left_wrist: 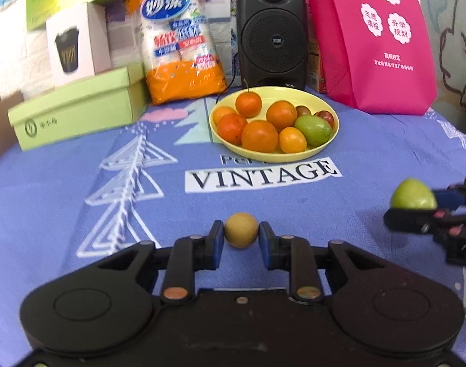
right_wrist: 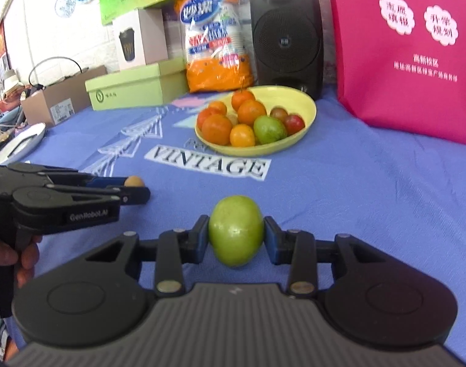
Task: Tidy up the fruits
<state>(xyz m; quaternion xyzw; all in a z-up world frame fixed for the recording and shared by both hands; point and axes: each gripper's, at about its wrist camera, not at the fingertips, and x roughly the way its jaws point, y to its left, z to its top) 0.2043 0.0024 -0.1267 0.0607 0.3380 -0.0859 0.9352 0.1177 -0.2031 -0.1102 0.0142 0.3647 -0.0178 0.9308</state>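
My left gripper (left_wrist: 241, 233) is shut on a small tan round fruit (left_wrist: 241, 229) above the blue cloth. It shows from the side in the right wrist view (right_wrist: 135, 188), holding the tan fruit (right_wrist: 133, 181). My right gripper (right_wrist: 236, 235) is shut on a green fruit (right_wrist: 236, 230); it shows at the right edge of the left wrist view (left_wrist: 416, 206) with the green fruit (left_wrist: 412, 194). A yellow plate (left_wrist: 321, 98) (right_wrist: 297, 98) beyond both grippers holds several orange fruits (left_wrist: 259, 136), a green one (left_wrist: 313, 130) and small red ones (left_wrist: 326, 116).
Behind the plate stand a black speaker (left_wrist: 271, 32), an orange bag of paper cups (left_wrist: 181, 39), a pink bag (left_wrist: 373, 36) and green boxes (left_wrist: 77, 108). The blue cloth (left_wrist: 110, 214) covers the table. A cardboard box (right_wrist: 61, 98) lies beyond the left edge.
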